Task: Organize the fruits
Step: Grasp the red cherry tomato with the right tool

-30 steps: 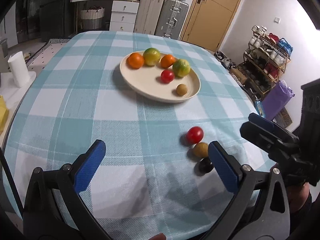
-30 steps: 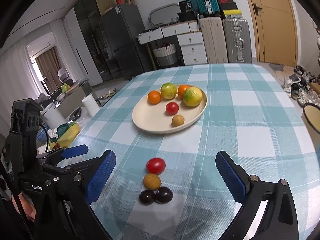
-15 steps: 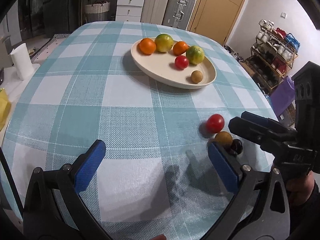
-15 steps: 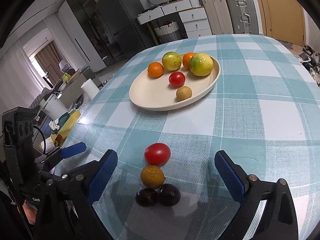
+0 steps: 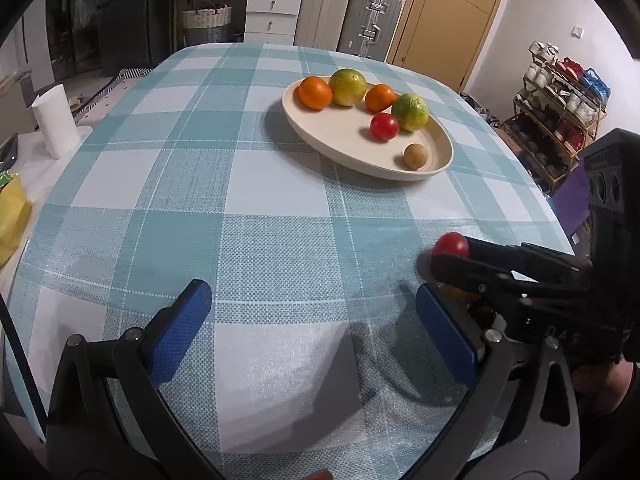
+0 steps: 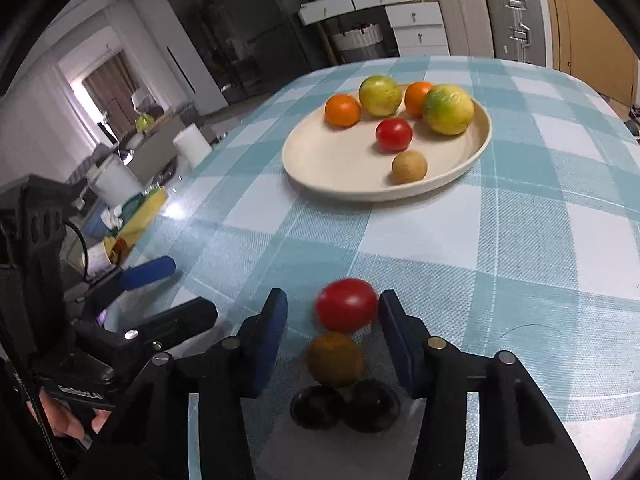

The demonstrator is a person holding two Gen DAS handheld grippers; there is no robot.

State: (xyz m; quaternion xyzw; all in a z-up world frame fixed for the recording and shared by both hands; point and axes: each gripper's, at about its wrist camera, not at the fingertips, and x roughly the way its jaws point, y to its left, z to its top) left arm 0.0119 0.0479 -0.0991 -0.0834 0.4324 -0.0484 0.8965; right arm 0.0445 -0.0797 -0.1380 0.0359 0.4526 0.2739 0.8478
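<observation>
A red tomato (image 6: 346, 310) lies on the checked tablecloth between the blue pads of my right gripper (image 6: 333, 304), whose jaws are closing. The right pad is at the tomato's side; the left pad (image 6: 272, 320) stands off it. Just behind the tomato sit a brown round fruit (image 6: 335, 358) and two dark fruits (image 6: 316, 406). A cream plate (image 6: 320, 160) farther on holds two oranges, two green-yellow citrus, a red tomato and a small brown fruit. My left gripper (image 5: 308, 308) hovers open over bare cloth, left of the tomato (image 5: 450, 245).
Left of the table stand a paper towel roll (image 5: 54, 124) and a yellow bag (image 5: 12, 216). A shoe rack (image 5: 560, 120) is beyond the table's right edge. Drawers and suitcases (image 5: 368, 20) line the far wall.
My right gripper has moved forward and down around the loose red tomato, and its jaws have narrowed from wide open. The left gripper has sunk a little.
</observation>
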